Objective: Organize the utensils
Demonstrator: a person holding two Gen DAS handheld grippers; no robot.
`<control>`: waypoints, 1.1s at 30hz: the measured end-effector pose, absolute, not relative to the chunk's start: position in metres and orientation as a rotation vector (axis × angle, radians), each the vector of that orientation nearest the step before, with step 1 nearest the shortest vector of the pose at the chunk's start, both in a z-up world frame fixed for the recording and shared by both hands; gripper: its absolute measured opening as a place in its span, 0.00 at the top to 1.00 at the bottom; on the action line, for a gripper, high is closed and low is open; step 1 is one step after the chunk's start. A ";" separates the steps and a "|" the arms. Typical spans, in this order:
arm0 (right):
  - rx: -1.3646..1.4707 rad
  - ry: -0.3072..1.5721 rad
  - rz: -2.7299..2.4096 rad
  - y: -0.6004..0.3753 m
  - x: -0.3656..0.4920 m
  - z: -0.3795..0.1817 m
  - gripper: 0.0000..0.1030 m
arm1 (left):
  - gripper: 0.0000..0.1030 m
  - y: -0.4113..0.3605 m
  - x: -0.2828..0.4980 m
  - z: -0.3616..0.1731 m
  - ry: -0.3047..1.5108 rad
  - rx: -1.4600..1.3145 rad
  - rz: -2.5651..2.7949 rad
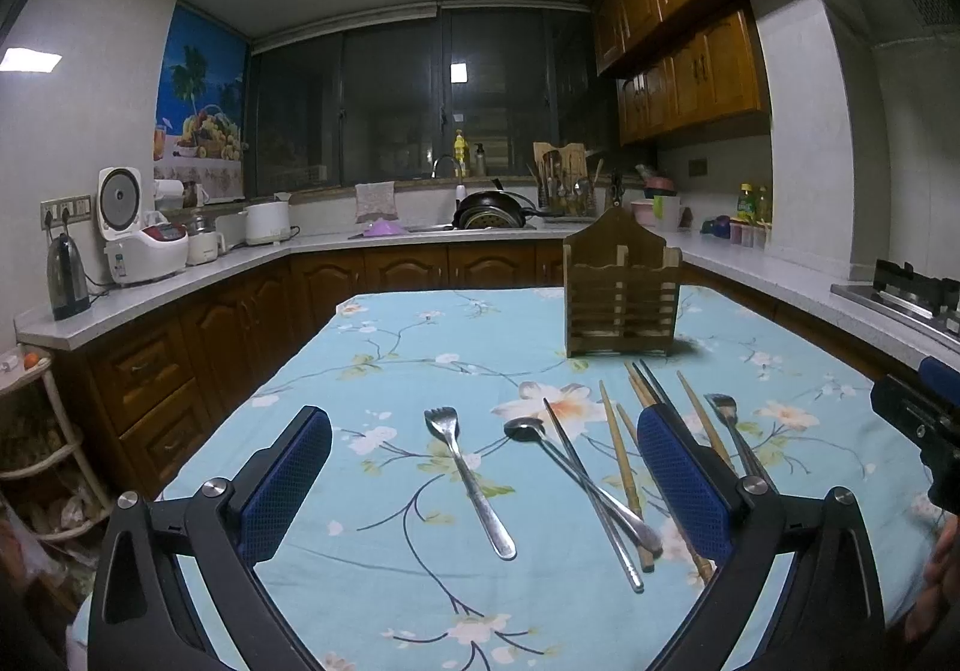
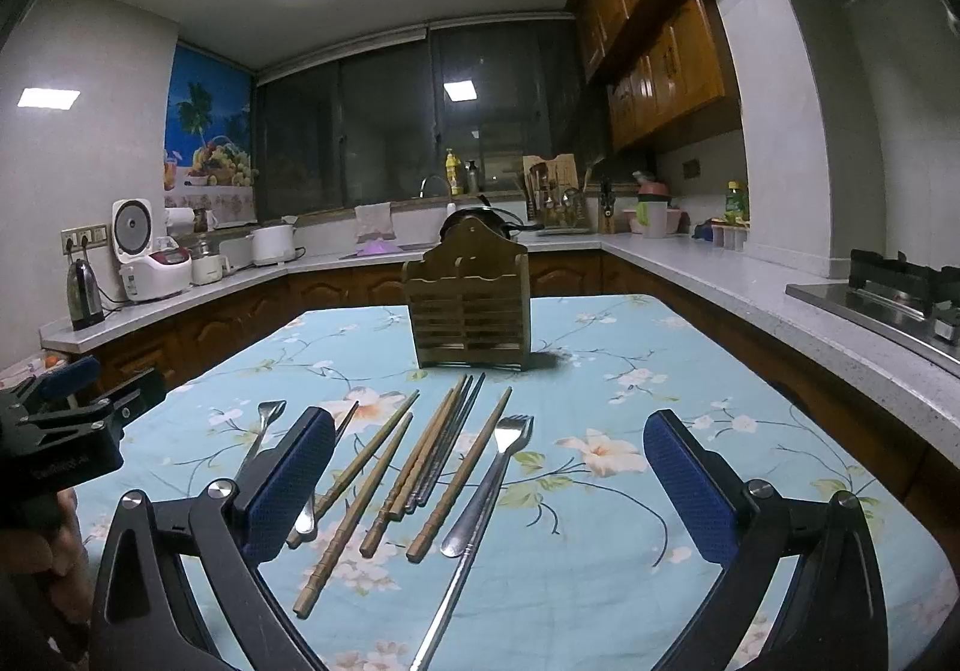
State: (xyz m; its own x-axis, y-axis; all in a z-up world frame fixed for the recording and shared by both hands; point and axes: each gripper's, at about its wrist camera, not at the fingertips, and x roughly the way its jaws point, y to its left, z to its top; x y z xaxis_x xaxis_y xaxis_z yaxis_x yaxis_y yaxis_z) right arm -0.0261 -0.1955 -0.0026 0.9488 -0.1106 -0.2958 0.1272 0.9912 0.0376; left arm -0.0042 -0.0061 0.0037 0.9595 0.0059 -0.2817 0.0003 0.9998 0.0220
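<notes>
A wooden slatted utensil holder stands upright at the far side of the table; it also shows in the right wrist view. In front of it lie a steel fork, a steel spoon, metal chopsticks and several wooden chopsticks, plus a second fork. My left gripper is open and empty, above the fork and spoon. My right gripper is open and empty, above the chopsticks and second fork.
The table carries a light blue floral cloth. Kitchen counters surround it: a kettle and rice cooker at left, a sink with a pan at back, a gas stove at right.
</notes>
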 end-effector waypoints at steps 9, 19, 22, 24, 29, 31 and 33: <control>0.059 0.300 -0.121 -0.195 -0.027 -0.003 0.00 | 0.01 -0.006 -0.003 0.004 0.291 0.021 0.005; 0.064 0.320 -0.115 -0.195 -0.025 -0.004 0.00 | 0.01 -0.002 0.005 0.003 0.317 0.005 -0.007; 0.081 0.359 -0.097 -0.197 -0.016 -0.003 0.00 | 0.01 0.002 0.015 0.003 0.364 -0.019 -0.031; 0.084 0.383 -0.095 -0.198 -0.011 -0.003 0.00 | 0.01 0.006 0.023 0.003 0.395 -0.041 -0.042; 0.096 0.430 -0.098 -0.203 0.001 -0.006 0.00 | 0.01 0.017 0.045 0.009 0.458 -0.090 -0.065; 0.107 0.452 -0.097 -0.206 0.007 -0.006 0.00 | 0.01 0.020 0.054 0.013 0.484 -0.099 -0.076; 0.117 0.480 -0.084 -0.210 0.015 -0.006 0.00 | 0.01 0.025 0.069 0.016 0.534 -0.133 -0.101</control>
State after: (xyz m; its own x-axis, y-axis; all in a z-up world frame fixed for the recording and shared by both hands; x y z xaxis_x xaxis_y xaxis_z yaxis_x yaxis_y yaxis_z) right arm 0.0154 -0.2097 -0.0057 0.8836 -0.0526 -0.4652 0.1076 0.9899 0.0925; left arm 0.0690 0.0248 0.0161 0.8563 -0.1305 -0.4998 0.0616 0.9864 -0.1521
